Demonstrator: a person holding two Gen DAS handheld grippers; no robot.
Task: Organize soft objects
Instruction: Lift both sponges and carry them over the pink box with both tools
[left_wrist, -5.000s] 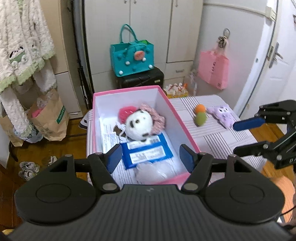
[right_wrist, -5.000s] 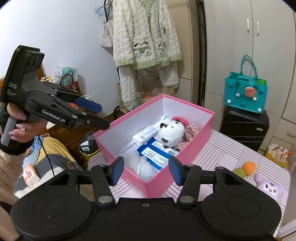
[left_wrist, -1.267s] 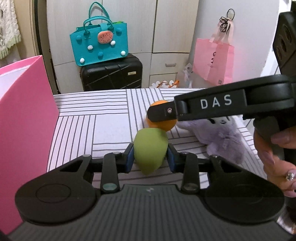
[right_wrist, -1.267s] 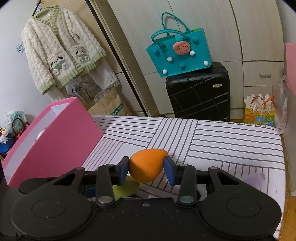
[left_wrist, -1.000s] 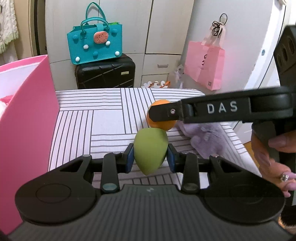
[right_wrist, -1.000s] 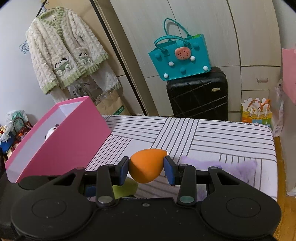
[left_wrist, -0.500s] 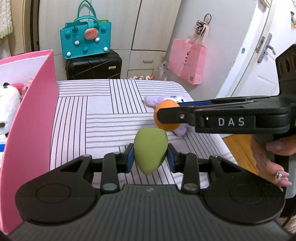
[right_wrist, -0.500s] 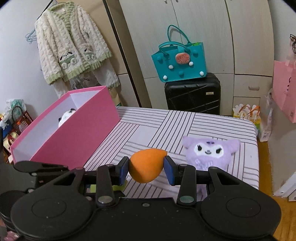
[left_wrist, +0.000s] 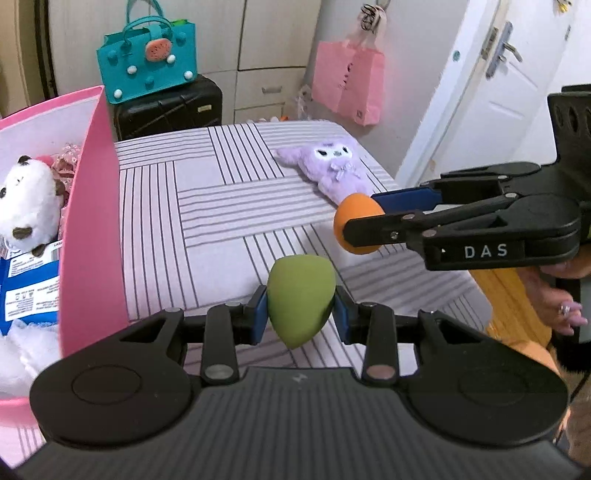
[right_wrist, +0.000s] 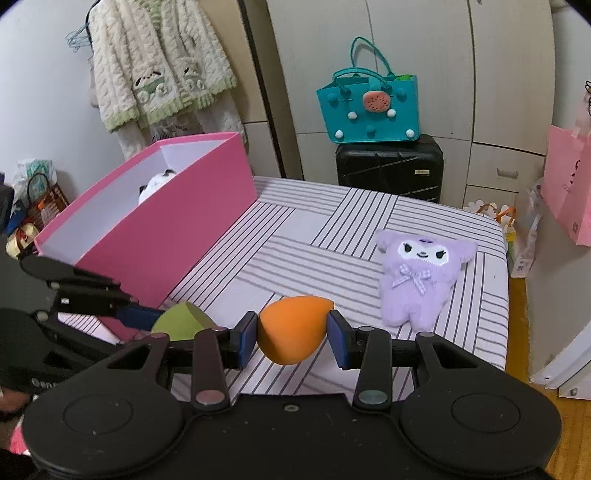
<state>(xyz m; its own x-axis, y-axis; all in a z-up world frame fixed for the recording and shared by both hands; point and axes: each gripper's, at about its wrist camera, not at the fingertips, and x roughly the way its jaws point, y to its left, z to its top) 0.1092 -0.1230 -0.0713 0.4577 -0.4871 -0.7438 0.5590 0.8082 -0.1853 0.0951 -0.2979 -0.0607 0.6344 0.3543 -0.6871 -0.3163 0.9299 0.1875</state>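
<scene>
both sponges are off the table (left_wrist: 221, 206) and in transit, so the step in hand looks like the carry to the box (right_wrist: 177, 236). the left gripper (left_wrist: 300, 314) is pinching the green sponge (left_wrist: 300, 295), pads pressed on its flanks, tip down. the right gripper (right_wrist: 291, 336) is pinching the orange sponge (right_wrist: 293, 328) the same way, its tip pointing toward the right pad. both hang above the table's near edge, the green one nearer the box.

next move, as i judge it: swing each sponge over the pink wall and lower it into a free spot before letting go; the wall is tall, so each needs to clear the rim. the plush (right_wrist: 421, 275) lies flat near the table's far right corner, untouched, and would come after.

count: two sponges, one green and one orange; one purple plush on the table; one box; inside it one panda toy (left_wrist: 22, 206), a blue packet (left_wrist: 26, 288), some white fluff.
</scene>
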